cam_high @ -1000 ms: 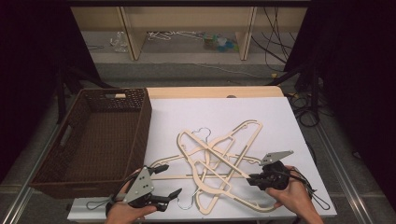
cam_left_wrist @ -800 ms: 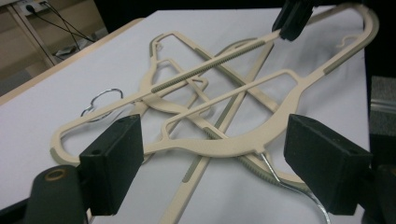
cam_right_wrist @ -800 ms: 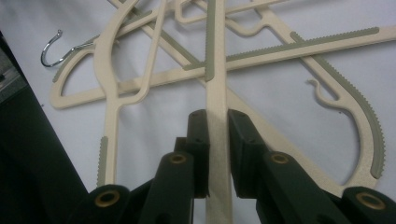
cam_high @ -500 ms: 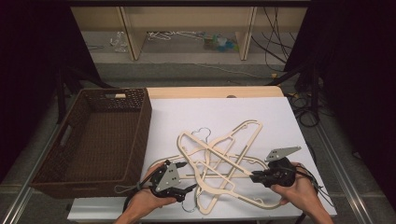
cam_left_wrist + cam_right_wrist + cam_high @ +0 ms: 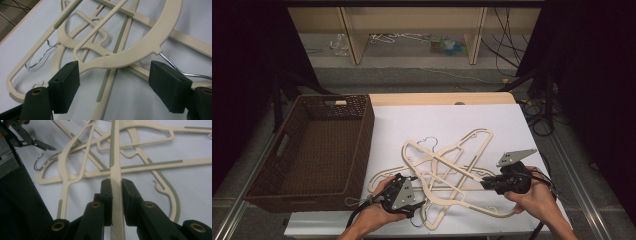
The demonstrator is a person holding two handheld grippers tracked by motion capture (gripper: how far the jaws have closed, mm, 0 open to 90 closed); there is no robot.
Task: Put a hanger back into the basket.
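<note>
**Hand-held gripper clamps a hanger bar**

The right hand-held gripper [image 5: 116, 202] pinches a cream plastic hanger's ridged bar [image 5: 115, 170] between its pads. The left hand-held gripper [image 5: 115, 82], whose jaws have just been closing a little, stands wide astride another cream hanger's curved shoulder [image 5: 140, 50] without pressing it. The tangled hangers [image 5: 452, 165] lie on the white desk [image 5: 492, 120], beside a dark brown woven basket [image 5: 319, 145].
</note>
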